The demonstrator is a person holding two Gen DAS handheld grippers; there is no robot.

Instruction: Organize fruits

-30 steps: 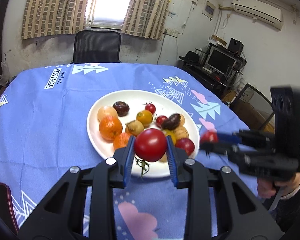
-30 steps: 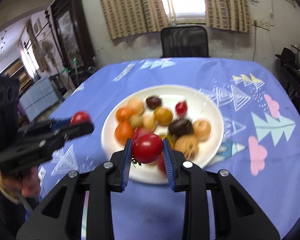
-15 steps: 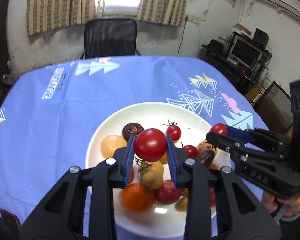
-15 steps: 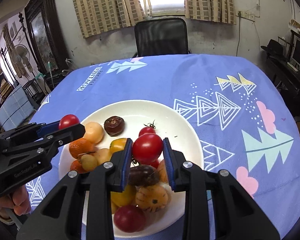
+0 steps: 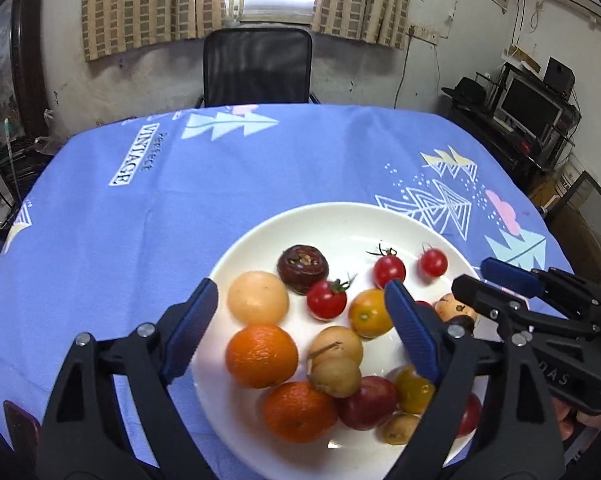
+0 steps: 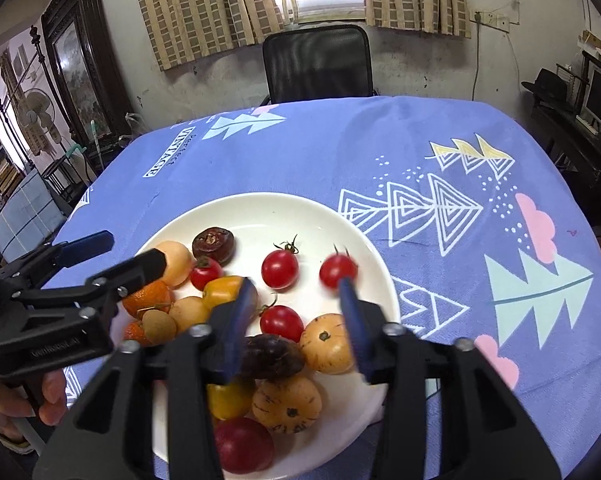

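Note:
A white plate [image 5: 340, 212] [image 6: 260, 200] on the blue tablecloth holds several fruits: oranges [image 5: 261, 354], cherry tomatoes, yellow and tan fruits, and a dark brown one [image 5: 302, 263]. My left gripper [image 5: 300, 296] [image 6: 130, 249] hangs open over the plate's left half, and a stemmed red tomato [image 5: 326, 300] [image 6: 205, 272] lies between its fingers on the plate. My right gripper [image 6: 296, 286] [image 5: 474, 276] is open over the plate's right half. A motion-blurred red tomato [image 6: 337, 270] [image 5: 433, 262] sits just beyond its right fingertip.
A black chair [image 5: 256, 66] [image 6: 318, 62] stands behind the table's far edge. A desk with a monitor [image 5: 532, 104] is at the right wall. A hand [image 6: 48, 396] holds the left gripper's handle. Bare tablecloth [image 5: 180, 220] stretches left of and beyond the plate.
Both grippers were shut on red tomatoes and have opened. The two tomatoes now lie on the plate. Both grippers moved forward over the plate.

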